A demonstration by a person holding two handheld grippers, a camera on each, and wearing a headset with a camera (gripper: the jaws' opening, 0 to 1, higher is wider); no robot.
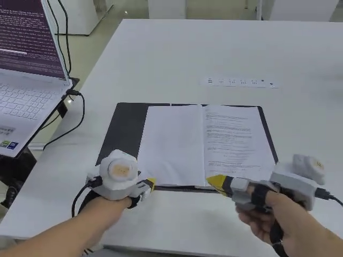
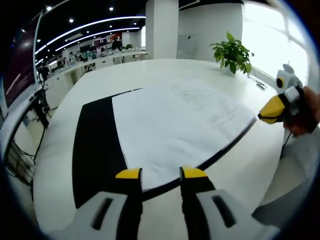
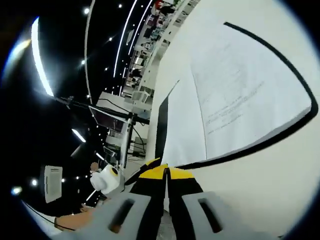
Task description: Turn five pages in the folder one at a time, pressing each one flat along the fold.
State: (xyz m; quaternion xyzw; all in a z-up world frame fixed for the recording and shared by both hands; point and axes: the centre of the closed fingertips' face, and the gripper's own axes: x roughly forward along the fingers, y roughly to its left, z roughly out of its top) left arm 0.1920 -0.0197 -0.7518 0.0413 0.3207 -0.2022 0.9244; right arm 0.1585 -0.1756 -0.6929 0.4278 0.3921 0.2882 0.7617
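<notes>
Nearest to me are two claws, one in each hand. My left claw (image 1: 148,185) is released, and in the left gripper view (image 2: 161,174) there is a clear gap between its yellow tips. It sits at the near edge of the folder (image 1: 126,128), though I cannot tell whether it touches. My right claw (image 1: 214,181) is clenched on nothing: the right gripper view (image 3: 165,172) shows its tips pressed together, just short of the same near edge, below the fold.

The one black folder lies open and flat on the white table (image 1: 177,53), right in front of me between the claws. Two pages show. The left page (image 1: 171,142) is blank and leaves a wide band of black cover bare beside it. The right page (image 1: 237,136) carries printed lines, but they are too small for me to read, even in the right gripper view (image 3: 235,85).

Beyond the folder is a pale strip (image 1: 241,82) with small dark marks, and I cannot make out what it is.

At far left is one laptop (image 1: 27,80), cut off by the frame. Its screen is purple with lines of unreadable text, and there are stickers by the keyboard that I cannot read. A black cable (image 1: 75,115) is plugged into its side.

Farthest off, in the left gripper view, is one green plant (image 2: 232,50).
</notes>
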